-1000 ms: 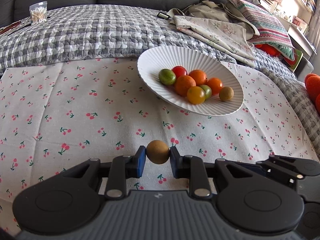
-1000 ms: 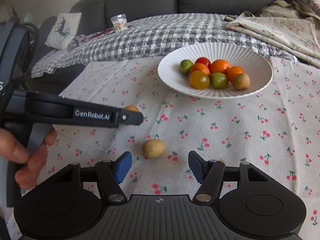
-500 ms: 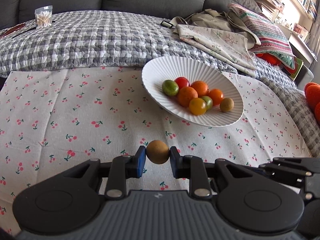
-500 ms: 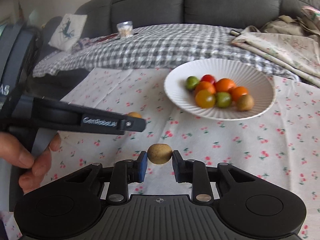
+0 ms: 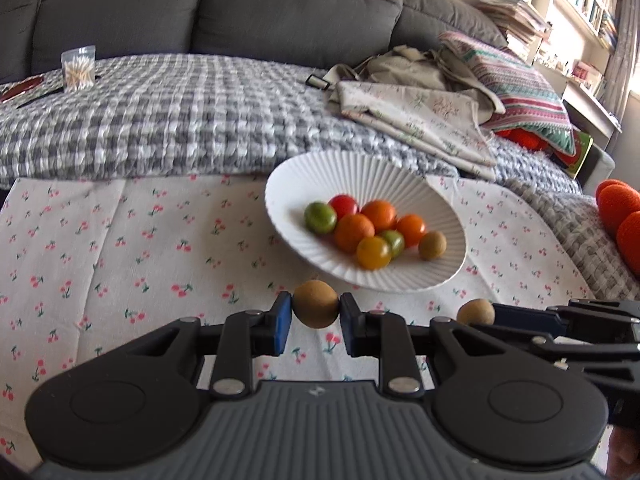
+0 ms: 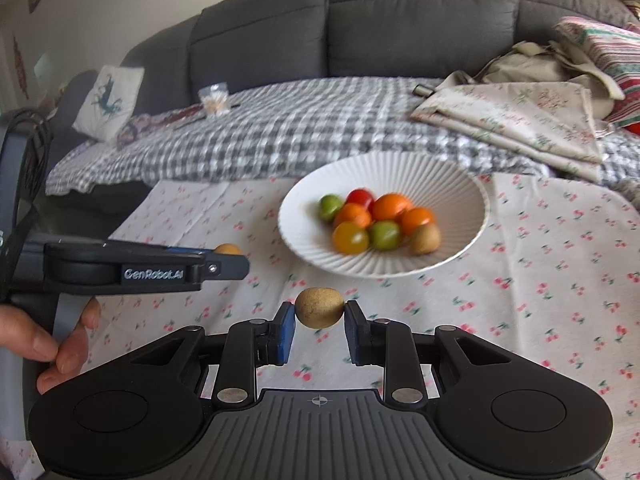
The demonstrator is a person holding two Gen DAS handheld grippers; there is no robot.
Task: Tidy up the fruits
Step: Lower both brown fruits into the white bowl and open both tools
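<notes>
A white ribbed plate [image 5: 320, 172] [image 6: 452, 176] on the cherry-print cloth holds several small fruits: red, orange, green, yellow and one brown. My left gripper [image 5: 315, 318] is shut on a round brown fruit [image 5: 315, 303] held above the cloth, just short of the plate's near rim. My right gripper [image 6: 319, 322] is shut on a second brown fruit [image 6: 319, 307], also lifted in front of the plate. The right gripper and its fruit [image 5: 475, 312] show at the right in the left wrist view. The left gripper [image 6: 224, 266] with its fruit [image 6: 228, 249] shows at the left in the right wrist view.
A grey checked blanket [image 5: 180, 120] lies behind the cloth, with a dark sofa [image 5: 224, 8] at the back. Folded floral fabric [image 5: 420, 120] and a striped pillow [image 5: 520, 88] lie behind the plate at the right. A small clear bag [image 5: 78, 68] sits far left.
My right gripper closed on the brown fruit that lay on the cloth and lifted it. Both grippers have moved up and towards the plate with their fruits.
</notes>
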